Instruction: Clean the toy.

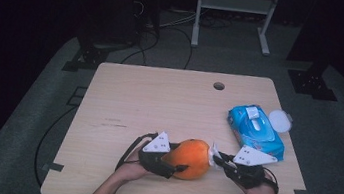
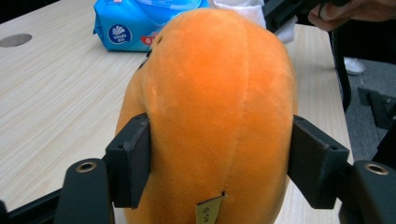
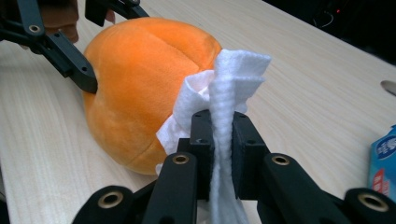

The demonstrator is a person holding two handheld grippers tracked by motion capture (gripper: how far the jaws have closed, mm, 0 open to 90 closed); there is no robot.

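Light wood tabletop (image 1: 159, 100), dark room behind. Orange plush toy (image 1: 191, 158) sits lower centre. Left gripper (image 1: 173, 170) clamps its sides; right gripper (image 1: 217, 158) is pinched tight on a white wipe (image 3: 224, 93) touching the toy's right end. Blue wipes pack (image 1: 255, 129) lies right of centre, well apart.

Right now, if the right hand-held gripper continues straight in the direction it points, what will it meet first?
Most likely the orange plush toy. The right hand-held gripper is shut on a white wipe, and the wipe's front edge already seems to touch the toy's side, though depth is unclear.
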